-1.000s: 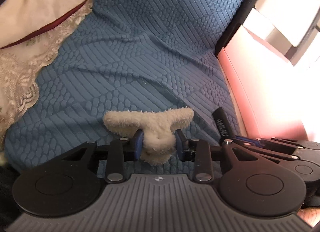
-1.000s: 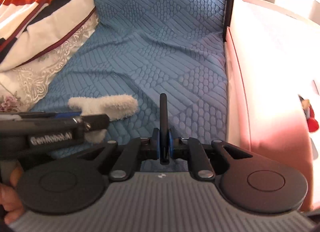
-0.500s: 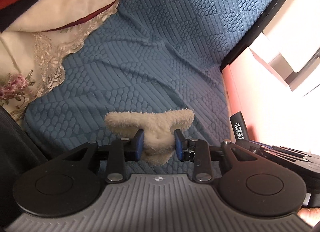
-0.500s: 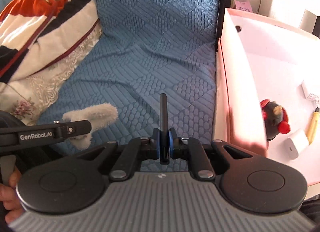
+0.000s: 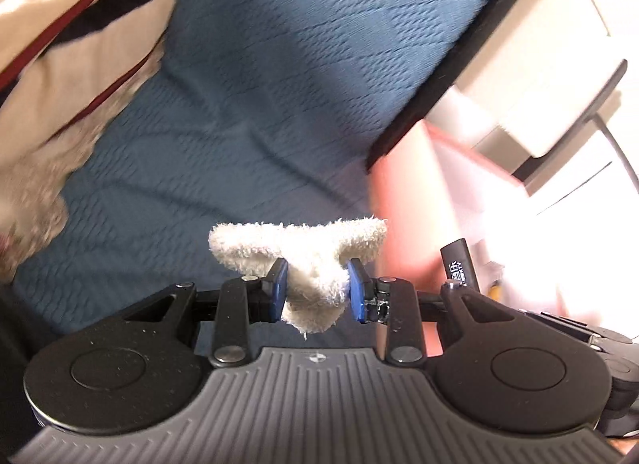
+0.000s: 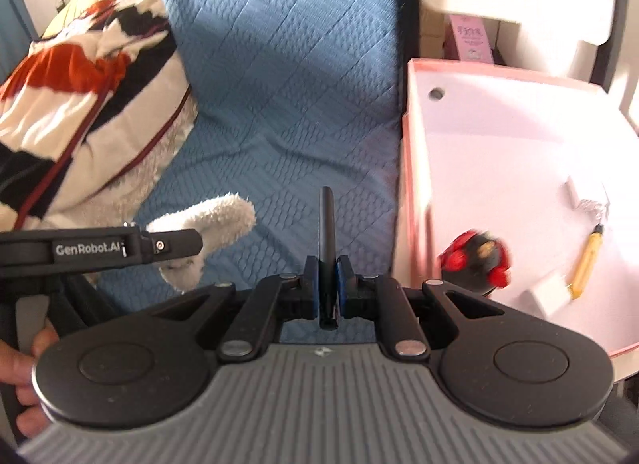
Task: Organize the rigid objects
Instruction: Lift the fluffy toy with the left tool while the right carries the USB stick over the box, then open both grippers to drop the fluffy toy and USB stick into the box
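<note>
Slippage threatens the thin black stick (image 6: 325, 252) pinched upright by the right gripper (image 6: 325, 284) as it heads toward the pink box (image 6: 415, 192) at 3 o'clock, while the left gripper (image 5: 317, 286) squeezes a fluffy cream toy (image 5: 307, 260) that may snag the box rim.

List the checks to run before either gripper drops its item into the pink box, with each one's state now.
1. Left gripper shut on the fluffy white piece: ok.
2. Right gripper shut on the black stick: ok.
3. Right gripper above the pink box: not ok, it is over the blue cover.
4. Free floor in the box beside the red-and-black toy and yellow tool: ok.
5. Left gripper above the box: cannot tell, that view is blurred.
</note>
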